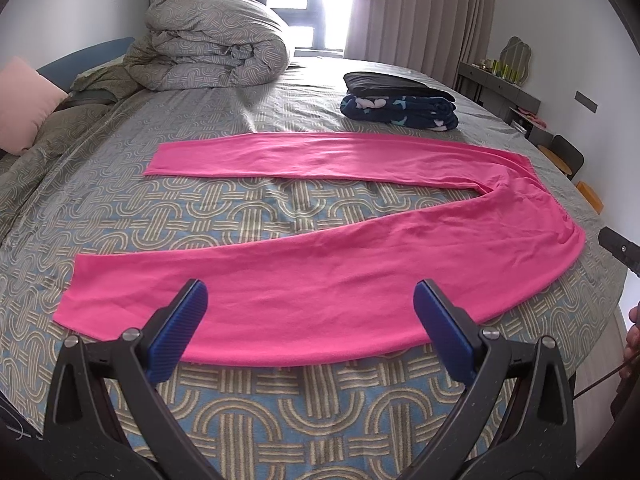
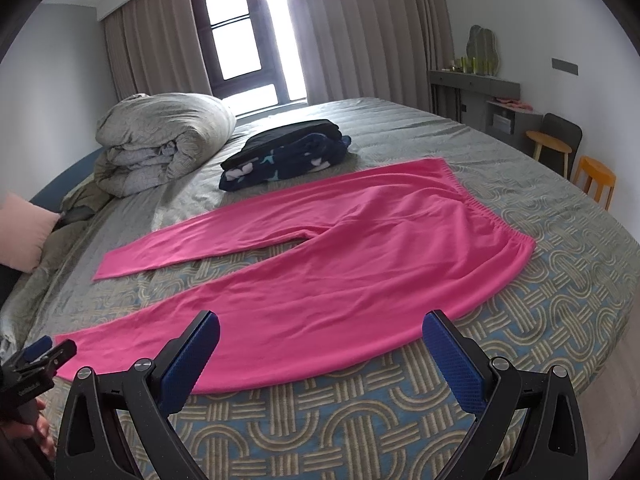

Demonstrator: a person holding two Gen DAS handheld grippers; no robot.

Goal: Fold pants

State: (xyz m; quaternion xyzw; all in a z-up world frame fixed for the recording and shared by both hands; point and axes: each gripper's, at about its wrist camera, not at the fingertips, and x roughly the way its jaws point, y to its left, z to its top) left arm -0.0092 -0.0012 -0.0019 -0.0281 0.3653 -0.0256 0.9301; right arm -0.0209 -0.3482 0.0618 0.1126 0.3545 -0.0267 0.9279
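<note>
Pink pants [image 1: 320,276] lie flat on the bed, legs spread in a V to the left, waistband to the right. They also show in the right wrist view [image 2: 360,248]. My left gripper [image 1: 310,296] is open and empty, hovering over the near leg close to its cuff end. My right gripper [image 2: 320,328] is open and empty above the near leg's hip part, by the near edge. The left gripper shows in the right wrist view [image 2: 44,350]; part of the right gripper shows in the left wrist view [image 1: 622,248].
The bed [image 1: 280,408] has a patterned grey-blue cover. A rolled duvet [image 1: 212,40] lies at the back left. A folded stack of dark clothes [image 1: 400,100] sits behind the pants. A pink pillow [image 1: 24,104] lies left. A desk and stools [image 2: 552,144] stand right.
</note>
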